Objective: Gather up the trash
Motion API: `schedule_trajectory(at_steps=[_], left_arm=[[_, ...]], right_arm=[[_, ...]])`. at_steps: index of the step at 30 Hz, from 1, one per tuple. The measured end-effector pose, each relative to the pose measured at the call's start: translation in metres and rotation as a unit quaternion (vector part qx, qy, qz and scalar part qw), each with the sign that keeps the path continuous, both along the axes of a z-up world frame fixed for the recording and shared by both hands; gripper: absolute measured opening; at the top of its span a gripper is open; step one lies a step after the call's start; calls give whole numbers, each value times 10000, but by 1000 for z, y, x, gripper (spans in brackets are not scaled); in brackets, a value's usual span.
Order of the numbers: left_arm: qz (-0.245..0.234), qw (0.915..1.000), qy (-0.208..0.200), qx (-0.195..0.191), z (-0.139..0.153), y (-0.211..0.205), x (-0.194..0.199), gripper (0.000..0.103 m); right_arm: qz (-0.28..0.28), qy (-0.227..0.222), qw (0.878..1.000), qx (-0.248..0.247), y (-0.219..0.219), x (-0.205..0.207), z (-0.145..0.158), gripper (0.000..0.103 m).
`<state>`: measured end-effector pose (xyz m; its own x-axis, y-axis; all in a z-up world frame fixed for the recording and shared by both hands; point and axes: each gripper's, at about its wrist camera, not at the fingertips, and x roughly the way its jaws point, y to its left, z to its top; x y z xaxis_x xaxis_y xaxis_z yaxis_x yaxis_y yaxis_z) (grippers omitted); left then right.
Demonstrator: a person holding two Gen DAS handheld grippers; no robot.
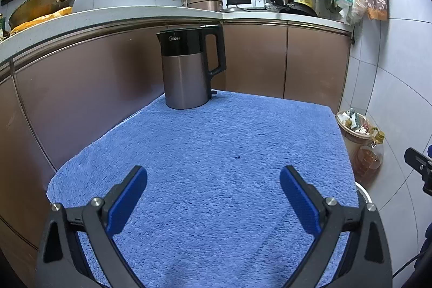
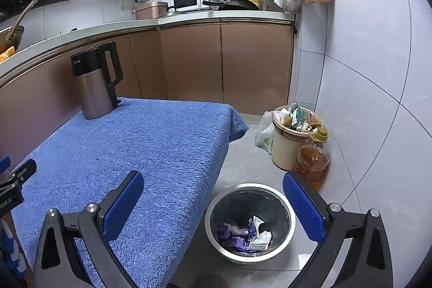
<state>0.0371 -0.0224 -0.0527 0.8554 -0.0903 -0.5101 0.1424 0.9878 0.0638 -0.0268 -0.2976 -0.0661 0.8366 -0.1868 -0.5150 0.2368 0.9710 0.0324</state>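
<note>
The kettle (image 1: 189, 66) reads "Midea" on its black upper band.

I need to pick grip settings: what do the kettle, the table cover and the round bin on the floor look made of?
Kettle: brushed metal body by its dull sheen, glossy black top and handle, probably plastic.
Table cover: blue terry-like cloth with a looped, fuzzy pile.
Round bin: shiny metal rim, dark inside, perhaps a liner.

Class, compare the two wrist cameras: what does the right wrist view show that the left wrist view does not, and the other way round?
Only the right wrist view shows the steel-rimmed bin on the floor, with a crumpled carton and purple scraps inside. Only the left shows the orange bag fully on the counter. Both share the kettle, blue towel, cream bin, oil bottle, and open claws, left claw and right claw.
</note>
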Motion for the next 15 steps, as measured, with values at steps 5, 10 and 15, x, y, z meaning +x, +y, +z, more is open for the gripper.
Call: schedule_trajectory(at_steps=[5, 10, 15], left_arm=[[4, 10000, 14, -12, -1, 0, -2, 99], [11, 10000, 20, -68, -1, 3, -1, 99], [12, 9998, 25, -190, -1, 10, -1, 99]], right_arm=[[-28, -7, 10000, -35, 3, -2, 2, 103], [-69, -26, 9999, -109, 8, -6, 7, 103], [-126, -31, 9997, -186, 12, -9, 12, 103]])
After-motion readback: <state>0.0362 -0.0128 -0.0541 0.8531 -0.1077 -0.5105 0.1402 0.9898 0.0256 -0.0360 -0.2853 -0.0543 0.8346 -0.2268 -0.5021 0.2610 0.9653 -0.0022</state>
